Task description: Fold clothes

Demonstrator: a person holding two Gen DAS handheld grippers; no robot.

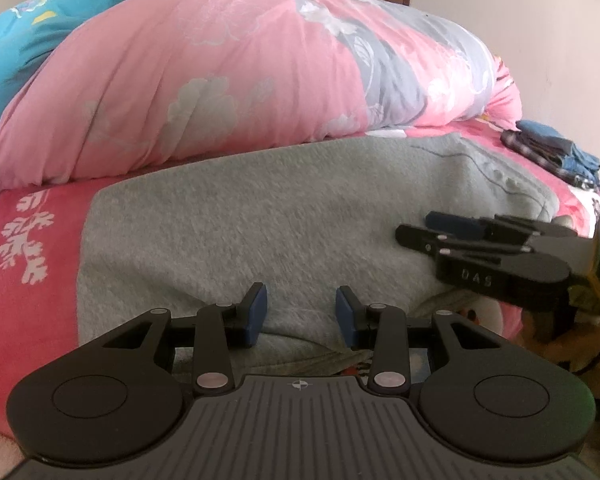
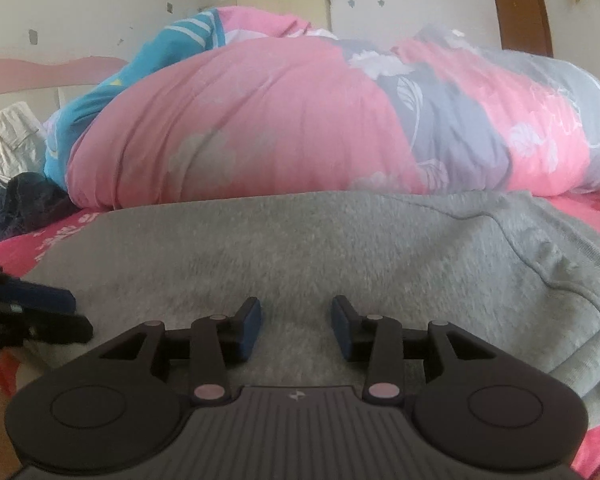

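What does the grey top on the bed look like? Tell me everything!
The grey top is soft, fuzzy knit, like a sweatshirt. It lies spread flat on the pink bedsheet, its far edge against the big pink quilt. A stitched seam curves along its right side, where a thick edge folds under. Both grippers sit low over it, jaws open.

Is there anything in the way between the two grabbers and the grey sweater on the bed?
Nothing visible. The grey sweater lies spread out right under both the left gripper and the right gripper, whose jaws stand apart with only its fabric below. The big pink quilt is piled behind it, not in between.
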